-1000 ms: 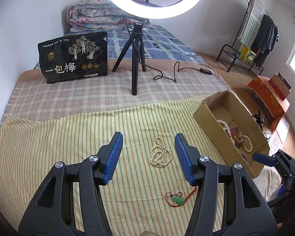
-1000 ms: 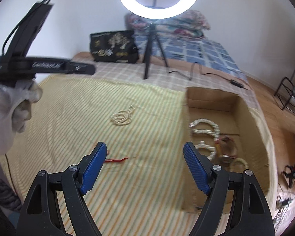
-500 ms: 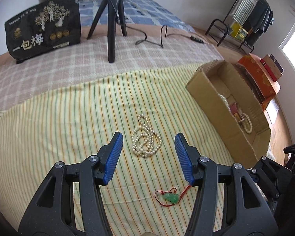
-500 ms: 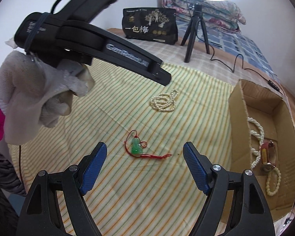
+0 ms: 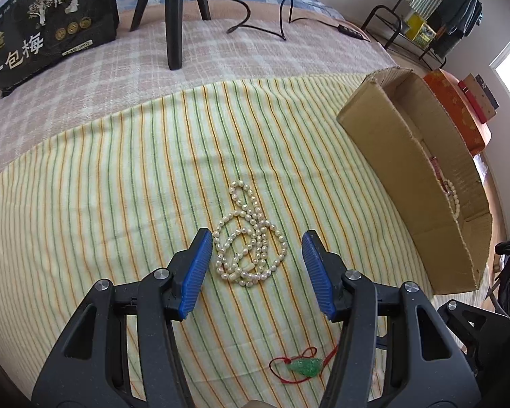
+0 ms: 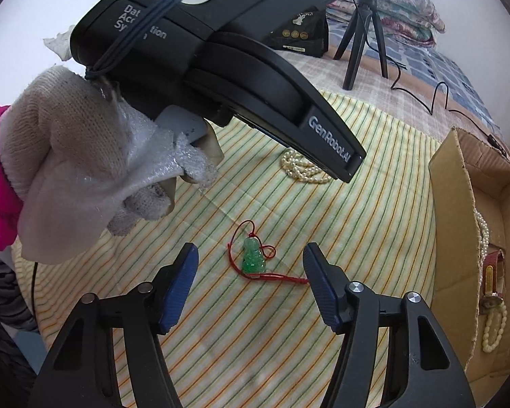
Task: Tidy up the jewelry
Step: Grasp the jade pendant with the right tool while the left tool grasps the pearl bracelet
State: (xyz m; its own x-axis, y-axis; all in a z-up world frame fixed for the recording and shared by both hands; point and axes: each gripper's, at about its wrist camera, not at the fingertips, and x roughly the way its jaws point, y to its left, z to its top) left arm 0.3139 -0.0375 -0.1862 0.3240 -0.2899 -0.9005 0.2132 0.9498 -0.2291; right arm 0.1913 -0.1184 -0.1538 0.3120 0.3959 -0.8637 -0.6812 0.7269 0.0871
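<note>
A coiled pearl necklace (image 5: pixel 248 241) lies on the striped yellow cloth (image 5: pixel 119 176), between the blue pads of my left gripper (image 5: pixel 255 255), which stands open just over it without touching. A green jade pendant on a red cord (image 6: pixel 253 258) lies between the tips of my right gripper (image 6: pixel 250 268); its jaws are closing and the pads are still apart from the pendant. The pendant (image 5: pixel 304 365) also shows low in the left wrist view. The pearl necklace (image 6: pixel 302 170) is partly hidden behind the left tool in the right wrist view.
An open cardboard box (image 5: pixel 411 170) on the right holds pearl strands and a red watch (image 6: pixel 491 275). A gloved hand (image 6: pixel 85 170) holds the left tool. A tripod (image 5: pixel 173 17), a black bag (image 5: pixel 44 27) and a cable (image 5: pixel 282 20) lie at the back.
Both grippers have dropped closer to the cloth. The left one now frames the pearl necklace, the right one frames the jade pendant and its jaws have narrowed.
</note>
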